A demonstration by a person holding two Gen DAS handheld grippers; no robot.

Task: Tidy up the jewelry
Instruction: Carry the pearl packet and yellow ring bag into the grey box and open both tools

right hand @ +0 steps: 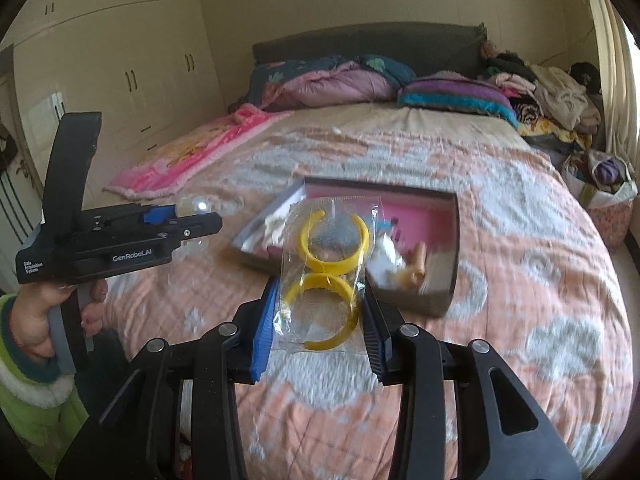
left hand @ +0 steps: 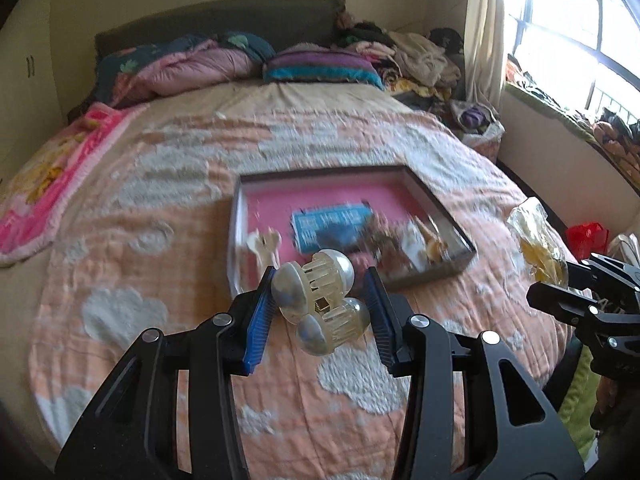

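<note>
In the left wrist view, the left gripper (left hand: 320, 300) pinches two pearl clips (left hand: 318, 298) above the bed (left hand: 160, 200), short of the box (left hand: 436, 200). In the right wrist view, the right gripper (right hand: 318, 324) pinches a bag (right hand: 324, 276) of yellow hoops before the same box; carry both over its rim before letting go, one at a time.

Left gripper (right hand: 192, 224) body — "GenRobot.AI", "Data Acquisition System".

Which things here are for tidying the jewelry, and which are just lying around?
For the job: pearl hair clips in the left gripper; bagged yellow hoops in the right gripper; pink-lined box.

Lying about: folded blankets, clothes pile, pink towel.
</note>
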